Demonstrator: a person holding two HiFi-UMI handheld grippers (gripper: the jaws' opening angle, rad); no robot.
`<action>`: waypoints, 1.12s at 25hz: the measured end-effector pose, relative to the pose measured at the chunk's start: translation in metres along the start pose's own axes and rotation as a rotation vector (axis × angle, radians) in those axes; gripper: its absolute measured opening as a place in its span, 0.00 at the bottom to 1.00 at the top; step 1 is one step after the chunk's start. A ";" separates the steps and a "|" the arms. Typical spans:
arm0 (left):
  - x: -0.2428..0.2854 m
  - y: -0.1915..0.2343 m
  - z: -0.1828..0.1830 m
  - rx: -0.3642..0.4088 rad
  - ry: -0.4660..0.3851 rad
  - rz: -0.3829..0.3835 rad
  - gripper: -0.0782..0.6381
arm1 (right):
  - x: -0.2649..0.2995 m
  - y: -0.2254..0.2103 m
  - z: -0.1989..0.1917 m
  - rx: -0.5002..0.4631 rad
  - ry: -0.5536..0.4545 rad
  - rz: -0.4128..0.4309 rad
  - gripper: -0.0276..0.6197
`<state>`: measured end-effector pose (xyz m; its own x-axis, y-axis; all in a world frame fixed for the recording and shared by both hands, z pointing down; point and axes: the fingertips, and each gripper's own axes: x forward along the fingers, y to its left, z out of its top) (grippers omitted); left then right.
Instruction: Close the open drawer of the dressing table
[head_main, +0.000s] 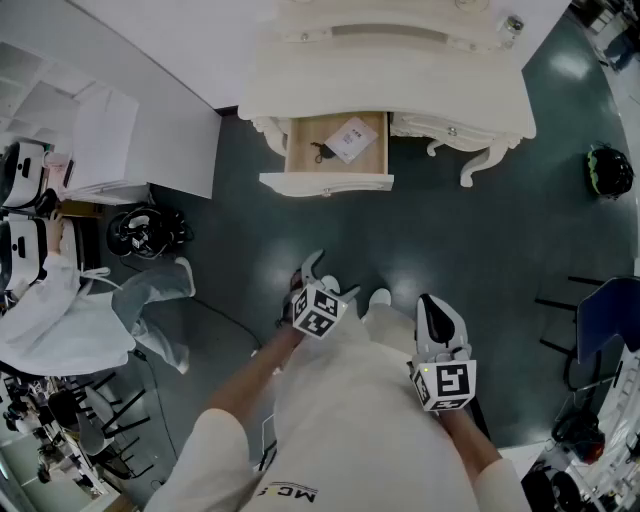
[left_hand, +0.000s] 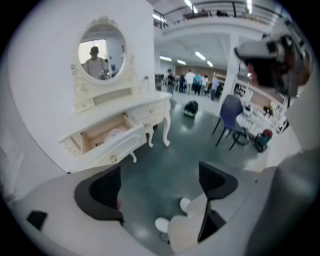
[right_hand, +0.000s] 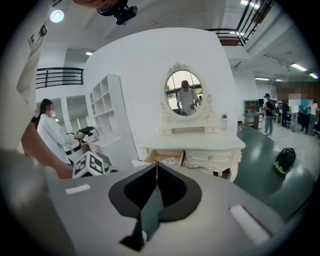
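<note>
The cream dressing table (head_main: 400, 70) stands against the far wall, a good way ahead of me. Its left drawer (head_main: 335, 150) is pulled out and holds a white card (head_main: 350, 137) and a small dark item (head_main: 320, 152). My left gripper (head_main: 325, 278) hangs over the floor well short of the drawer (left_hand: 105, 135), its jaws wide open with nothing between them. My right gripper (head_main: 432, 302) is held close to my body on the right, and its jaws are shut and empty. In the right gripper view the drawer (right_hand: 165, 157) shows just beyond the closed tips of the right gripper (right_hand: 156, 165).
A black bag (head_main: 147, 232) lies on the floor at the left beside white shelving (head_main: 100, 140). Another dark bag (head_main: 610, 170) lies at the right, with a blue chair (head_main: 610, 310) nearer. A person in white (head_main: 60, 310) stands at the left. Dark green floor (head_main: 400, 240) lies between me and the table.
</note>
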<state>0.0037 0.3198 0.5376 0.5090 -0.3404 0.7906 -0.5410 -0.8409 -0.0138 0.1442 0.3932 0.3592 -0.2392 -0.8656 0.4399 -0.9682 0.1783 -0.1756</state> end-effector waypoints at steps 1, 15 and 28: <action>-0.032 -0.010 0.012 -0.032 -0.081 0.007 0.80 | -0.001 0.013 -0.001 -0.005 -0.007 0.009 0.04; -0.224 -0.049 0.019 -0.284 -0.441 -0.021 0.14 | -0.002 0.174 -0.019 -0.005 -0.016 0.097 0.04; -0.188 -0.033 0.072 -0.433 -0.463 0.168 0.14 | -0.007 0.088 -0.003 -0.060 -0.044 0.144 0.04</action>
<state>-0.0261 0.3814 0.3452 0.5775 -0.6798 0.4522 -0.8096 -0.5483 0.2097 0.0608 0.4163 0.3431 -0.3737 -0.8484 0.3749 -0.9271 0.3285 -0.1806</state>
